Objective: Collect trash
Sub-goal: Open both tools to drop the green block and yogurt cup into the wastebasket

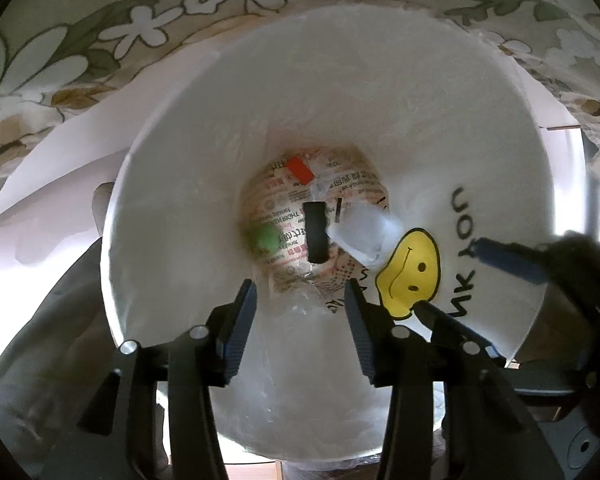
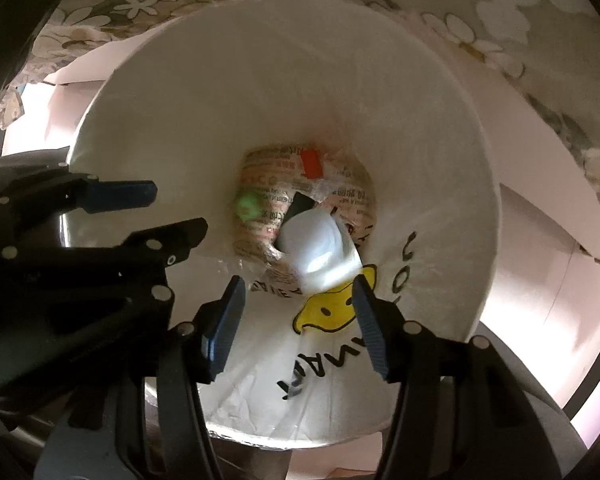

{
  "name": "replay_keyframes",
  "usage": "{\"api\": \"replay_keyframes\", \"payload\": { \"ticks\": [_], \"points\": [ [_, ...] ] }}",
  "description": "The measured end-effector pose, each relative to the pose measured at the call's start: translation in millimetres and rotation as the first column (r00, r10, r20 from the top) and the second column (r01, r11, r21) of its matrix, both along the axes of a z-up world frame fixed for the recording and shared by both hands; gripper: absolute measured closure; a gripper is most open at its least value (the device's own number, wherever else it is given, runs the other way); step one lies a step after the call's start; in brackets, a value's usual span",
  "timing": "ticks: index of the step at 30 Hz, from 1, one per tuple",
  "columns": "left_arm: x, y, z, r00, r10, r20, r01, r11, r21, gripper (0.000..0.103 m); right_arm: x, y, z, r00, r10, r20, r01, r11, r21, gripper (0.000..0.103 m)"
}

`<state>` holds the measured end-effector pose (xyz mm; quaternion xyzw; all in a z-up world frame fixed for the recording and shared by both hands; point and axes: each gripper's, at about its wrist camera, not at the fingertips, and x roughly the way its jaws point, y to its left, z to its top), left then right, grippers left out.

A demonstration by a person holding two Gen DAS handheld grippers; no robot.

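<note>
A floral cloth (image 1: 100,40) in cream and olive fills the background. In front of it stands a round bin lined with a white plastic bag (image 1: 340,100) printed with a yellow smiley face (image 1: 410,272). At the bottom lie printed wrappers (image 2: 268,184), a black strip (image 1: 315,232) and a crumpled white wad (image 2: 320,248). Both claws point down into the opening: the left gripper (image 1: 300,300) and the right gripper (image 2: 298,300) have their jaws apart, gripping nothing.
</note>
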<state>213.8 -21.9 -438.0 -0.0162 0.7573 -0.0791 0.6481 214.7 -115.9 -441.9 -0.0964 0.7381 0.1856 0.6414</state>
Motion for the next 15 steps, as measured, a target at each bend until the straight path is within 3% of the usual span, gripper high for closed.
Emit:
{"api": "replay_keyframes", "payload": {
  "ticks": [15],
  "points": [
    [-2.9, 3.2, 2.3, 1.000, -0.008, 0.004, 0.008, 0.999, 0.037, 0.055, -5.1, -5.2, 7.0, 1.000, -0.019, -0.007, 0.019, 1.000, 0.004, 0.046]
  ]
}}
